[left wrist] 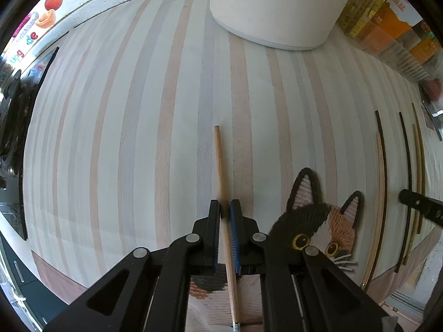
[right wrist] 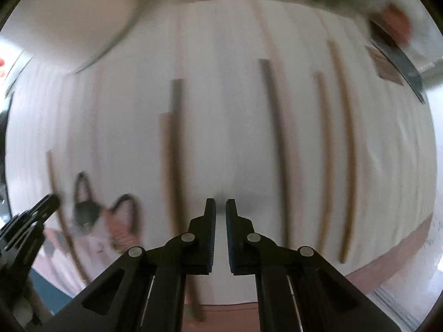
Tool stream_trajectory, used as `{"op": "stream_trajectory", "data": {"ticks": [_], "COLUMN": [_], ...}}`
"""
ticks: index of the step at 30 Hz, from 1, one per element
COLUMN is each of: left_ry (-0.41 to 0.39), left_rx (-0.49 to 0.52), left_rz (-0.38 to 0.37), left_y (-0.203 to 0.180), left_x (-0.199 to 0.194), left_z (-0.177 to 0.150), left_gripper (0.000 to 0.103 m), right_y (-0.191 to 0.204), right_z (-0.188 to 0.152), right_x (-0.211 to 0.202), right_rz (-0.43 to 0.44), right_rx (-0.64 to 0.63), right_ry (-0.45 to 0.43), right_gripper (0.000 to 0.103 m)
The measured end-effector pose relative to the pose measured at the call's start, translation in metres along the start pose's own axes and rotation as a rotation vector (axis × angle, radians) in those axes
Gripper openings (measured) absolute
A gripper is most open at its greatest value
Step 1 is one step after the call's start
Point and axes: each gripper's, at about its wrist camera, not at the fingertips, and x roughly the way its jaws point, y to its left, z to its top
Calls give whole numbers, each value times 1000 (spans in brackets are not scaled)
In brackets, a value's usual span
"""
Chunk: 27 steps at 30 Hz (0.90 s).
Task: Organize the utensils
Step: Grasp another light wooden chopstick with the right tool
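My left gripper (left wrist: pixel 224 205) points down over a striped cloth (left wrist: pixel 124 124) and is shut on a light wooden chopstick (left wrist: pixel 219 160), which passes between the pads and lies along the stripes. Several more chopsticks (left wrist: pixel 380 182), light and dark, lie in a row to the right. In the blurred right wrist view, my right gripper (right wrist: pixel 220 205) hovers over that row, shut with nothing between its pads. A dark chopstick (right wrist: pixel 176 152) lies just left of it and another dark one (right wrist: pixel 277 138) to its right. The left gripper (right wrist: pixel 33 221) shows at the lower left.
A white cylindrical container (left wrist: pixel 277 8) stands at the far edge of the cloth. A cat-shaped coaster (left wrist: pixel 318 221) lies right of the left gripper. Orange and yellow boxes (left wrist: pixel 387 19) line the far right. A dark flat object (right wrist: pixel 398 58) lies at the cloth's right corner.
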Motion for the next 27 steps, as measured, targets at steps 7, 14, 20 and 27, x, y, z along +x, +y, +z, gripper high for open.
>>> {"op": "stream_trajectory", "data": {"ticks": [7, 14, 20, 27], "left_ry": [2, 1, 0, 0], "left_rx": [-2, 6, 4, 18], "left_rz": [-4, 2, -1, 4], "left_y": [1, 2, 3, 5], "left_x": [0, 0, 0, 0], "left_z": [-2, -1, -1, -2], "left_gripper": [6, 6, 6, 7], "right_y": [-20, 8, 20, 6], "right_z": [-2, -18, -8, -17], "right_x": [-3, 21, -10, -1], "right_rz": [324, 336, 271, 166], "right_rx": [88, 66, 10, -19], "right_ry": [74, 136, 51, 51], "right_gripper": [8, 6, 6, 8]}}
